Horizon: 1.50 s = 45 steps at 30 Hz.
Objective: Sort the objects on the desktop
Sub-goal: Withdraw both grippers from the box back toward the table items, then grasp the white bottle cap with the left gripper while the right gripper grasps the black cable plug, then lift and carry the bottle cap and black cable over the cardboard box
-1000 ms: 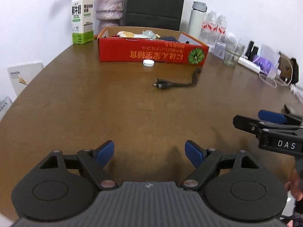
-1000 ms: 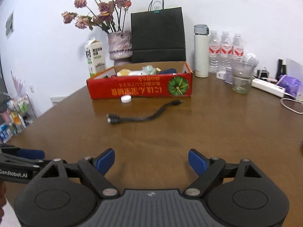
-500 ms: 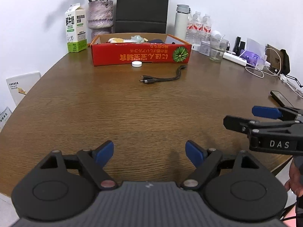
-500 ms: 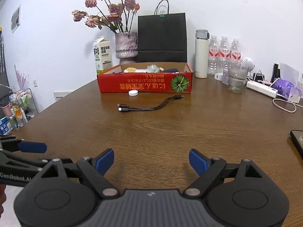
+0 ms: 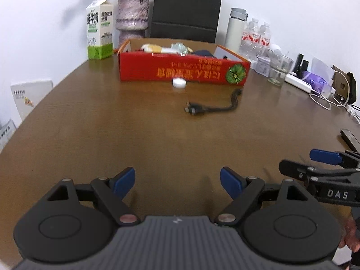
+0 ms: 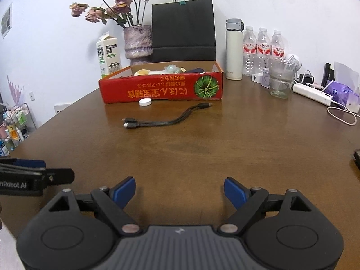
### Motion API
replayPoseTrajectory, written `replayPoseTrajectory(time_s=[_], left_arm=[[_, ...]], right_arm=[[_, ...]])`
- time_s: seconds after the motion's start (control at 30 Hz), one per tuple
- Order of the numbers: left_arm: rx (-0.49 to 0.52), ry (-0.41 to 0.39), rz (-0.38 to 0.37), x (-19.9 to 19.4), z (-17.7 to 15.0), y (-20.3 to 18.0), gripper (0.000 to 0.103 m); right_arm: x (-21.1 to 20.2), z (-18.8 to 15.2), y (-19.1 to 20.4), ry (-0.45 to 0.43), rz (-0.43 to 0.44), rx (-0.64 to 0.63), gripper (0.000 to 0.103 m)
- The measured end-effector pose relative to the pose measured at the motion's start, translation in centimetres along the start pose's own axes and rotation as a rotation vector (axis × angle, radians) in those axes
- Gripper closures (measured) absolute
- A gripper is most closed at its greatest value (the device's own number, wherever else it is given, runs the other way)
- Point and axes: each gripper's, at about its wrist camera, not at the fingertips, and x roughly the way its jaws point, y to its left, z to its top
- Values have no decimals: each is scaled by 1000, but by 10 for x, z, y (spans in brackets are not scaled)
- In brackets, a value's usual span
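Observation:
A red cardboard box [image 5: 180, 73] [image 6: 162, 88] with several small items inside stands far across the brown table. A white round cap [image 5: 178, 83] [image 6: 145, 102] lies just in front of it. A black split cable [image 5: 211, 108] [image 6: 162, 121] lies nearer, right of the cap. My left gripper [image 5: 177, 181] is open and empty, low over the near table, far from all of these. My right gripper [image 6: 180, 190] is open and empty too, beside the left one; it shows at the right of the left wrist view [image 5: 315, 168].
A milk carton [image 5: 99, 38], a vase [image 6: 137, 42] with dried flowers, a black paper bag [image 6: 183, 29], a white flask [image 6: 234, 49], water bottles [image 6: 263, 47], a glass [image 6: 280, 79] and a power strip [image 6: 312, 93] line the far edge. A dark phone [image 5: 349, 136] lies at right.
Both grippers have moved forward towards the box after pulling back earlier; the box, cap and cable look larger than half a second ago. Both jaws stay open. Nothing on the table has moved.

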Motion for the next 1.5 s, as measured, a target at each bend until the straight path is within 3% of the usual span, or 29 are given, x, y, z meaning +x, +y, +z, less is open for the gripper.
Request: replayPoseTrajectory(time_s=[0.4, 0.6, 0.7, 0.73, 0.87, 0.97, 1.13, 1.27, 1.5], left_arm=[[40, -11, -21, 104, 92, 9, 29], [-11, 18, -29, 159, 122, 10, 37], [-19, 12, -40, 176, 132, 7, 38], [-21, 8, -38, 180, 135, 5, 39], [-58, 16, -43, 196, 143, 6, 54], [-53, 10, -38, 198, 144, 4, 74], [-60, 12, -38, 188, 137, 4, 74], [-95, 3, -62, 158, 125, 8, 74], [-72, -125, -59, 75, 94, -3, 74]], right_arm=[[101, 74, -20, 40, 41, 24, 28], [148, 98, -22, 76, 31, 24, 43], [161, 104, -18, 70, 19, -11, 56], [164, 105, -16, 67, 9, -31, 64], [172, 110, -15, 52, 14, -71, 81], [173, 110, -13, 44, 37, -77, 93], [163, 103, -5, 32, 133, -70, 99], [133, 97, 5, -45, 124, -105, 99], [61, 84, 10, -169, 154, -30, 99]])
